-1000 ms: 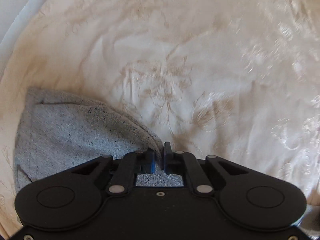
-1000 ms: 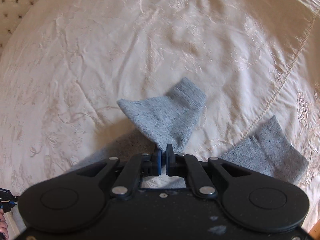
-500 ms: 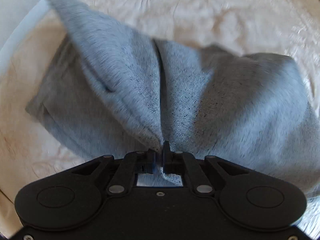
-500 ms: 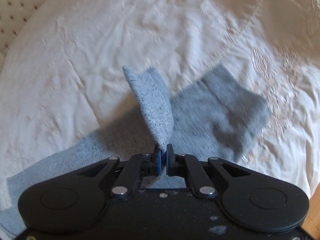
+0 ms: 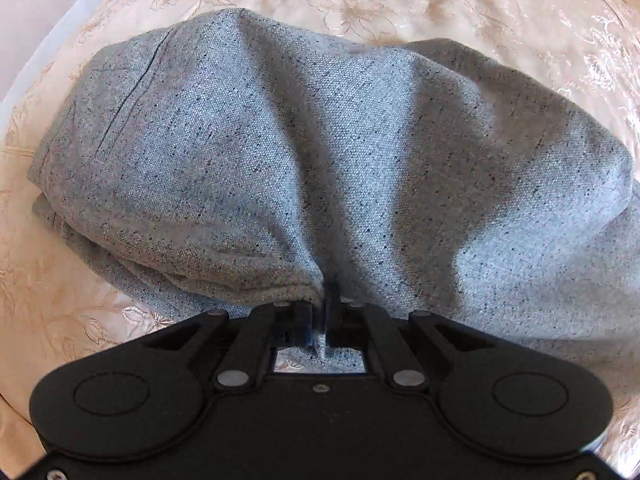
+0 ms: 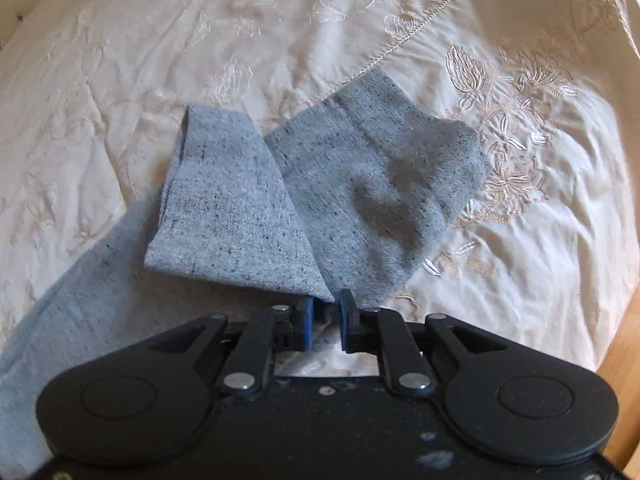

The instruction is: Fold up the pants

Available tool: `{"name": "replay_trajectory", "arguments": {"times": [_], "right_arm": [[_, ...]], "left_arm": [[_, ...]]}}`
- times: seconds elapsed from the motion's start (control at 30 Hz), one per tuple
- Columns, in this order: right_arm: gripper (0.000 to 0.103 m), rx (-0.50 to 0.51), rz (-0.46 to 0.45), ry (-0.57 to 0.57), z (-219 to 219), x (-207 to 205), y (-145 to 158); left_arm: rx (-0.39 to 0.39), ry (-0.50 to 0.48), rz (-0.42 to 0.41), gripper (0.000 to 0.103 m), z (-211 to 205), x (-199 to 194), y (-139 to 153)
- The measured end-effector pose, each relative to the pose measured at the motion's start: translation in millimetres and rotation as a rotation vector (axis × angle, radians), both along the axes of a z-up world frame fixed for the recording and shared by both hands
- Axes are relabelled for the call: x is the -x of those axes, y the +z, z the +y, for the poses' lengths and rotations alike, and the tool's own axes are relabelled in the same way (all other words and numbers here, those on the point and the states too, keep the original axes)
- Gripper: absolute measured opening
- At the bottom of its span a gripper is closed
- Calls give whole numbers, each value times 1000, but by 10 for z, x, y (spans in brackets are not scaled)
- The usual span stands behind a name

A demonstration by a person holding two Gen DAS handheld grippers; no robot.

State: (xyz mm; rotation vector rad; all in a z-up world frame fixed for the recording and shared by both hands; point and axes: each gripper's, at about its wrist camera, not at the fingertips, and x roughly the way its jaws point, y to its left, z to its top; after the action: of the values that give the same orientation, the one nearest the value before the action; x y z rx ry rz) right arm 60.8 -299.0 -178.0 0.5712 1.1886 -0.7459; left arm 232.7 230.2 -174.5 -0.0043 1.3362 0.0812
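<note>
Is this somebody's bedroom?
Probably a bedroom: the grey pants lie on a cream embroidered bedspread, and a tufted, buttoned headboard seems to peek in at the corner.

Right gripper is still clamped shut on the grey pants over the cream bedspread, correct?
Not quite. In the right wrist view the right gripper has its jaws parted; the grey pants are lying on the cream bedspread, with fabric between the jaws but unclamped.

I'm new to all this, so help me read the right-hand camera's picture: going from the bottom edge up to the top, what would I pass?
Right gripper, jaws slightly parted at the cloth's corner → near folded-over pant leg end → far pant leg end → embroidered cream bedspread.
</note>
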Motion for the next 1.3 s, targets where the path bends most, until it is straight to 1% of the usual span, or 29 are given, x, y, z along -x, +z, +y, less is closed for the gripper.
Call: {"name": "replay_trajectory", "arguments": {"times": [0.03,0.07,0.1,0.17,0.23,0.27,0.3,0.33,0.4,0.5,0.53,0.57,0.6,0.63,0.67,0.7,0.73,0.8,0.83,0.9,0.93,0.97,1.03,1.07,1.17,1.23,1.3], "right_arm": [[23,45,29,38,52,-29,36],[35,95,46,95,115,-55,96],[40,135,46,150,180,-67,158],[40,224,27,268,342,-87,279],[43,312,-1,413,531,-143,361],[44,342,-11,473,607,-177,364],[45,365,-20,535,678,-220,349],[45,384,-21,610,755,-296,306],[44,402,-4,722,891,-371,209],[44,433,66,873,1050,-506,-30],[43,436,91,904,1070,-528,-98],[40,448,116,936,1096,-544,-172],[29,466,126,960,1101,-542,-223],[22,480,123,977,1078,-536,-266],[5,482,116,960,1017,-530,-241],[5,467,90,902,894,-514,-171],[5,433,45,822,748,-490,-76],[5,351,-37,612,376,-362,112],[6,312,-59,495,168,-253,173],[6,238,-78,273,-278,3,197],[6,212,-80,215,-419,91,168],[6,156,-74,168,-581,175,92],[5,74,-72,116,-757,279,-38],[5,63,-73,119,-774,292,-62],[5,109,-72,188,-682,253,-19],[5,159,-102,231,-621,231,102],[4,218,-134,249,-629,238,203]], "left_arm": [[-10,-5,0,7,-23,-10,2],[-20,-6,0,7,-44,-13,1],[-28,-4,-2,7,-63,-25,7],[-35,10,-6,7,-86,-35,13],[-37,35,-10,7,-125,-17,17],[-37,47,-10,7,-128,-15,25],[-39,61,-10,7,-169,99,28],[-39,75,-8,7,-175,101,38],[-44,95,-2,7,-140,160,66],[-66,110,5,7,-210,130,67],[-73,114,5,7,-232,125,70],[-79,119,5,7,-273,131,80],[-81,123,4,7,-293,128,74],[-82,130,2,7,-342,102,24],[-79,135,2,7,-358,106,32],[-76,138,1,7,-358,115,45],[-72,140,0,7,-372,115,49],[-63,145,-4,7,-328,128,43],[-60,147,-6,7,-326,138,49],[-59,151,-11,7,-325,171,66],[-62,153,-12,7,-337,178,71],[-66,154,-13,7,-354,187,78],[-77,155,-14,7,-386,197,88],[-81,155,-15,7,-380,216,83],[-90,158,-22,7,-389,233,98],[-88,165,-31,7,-413,259,148],[-59,153,-56,7,-472,298,203]]}}
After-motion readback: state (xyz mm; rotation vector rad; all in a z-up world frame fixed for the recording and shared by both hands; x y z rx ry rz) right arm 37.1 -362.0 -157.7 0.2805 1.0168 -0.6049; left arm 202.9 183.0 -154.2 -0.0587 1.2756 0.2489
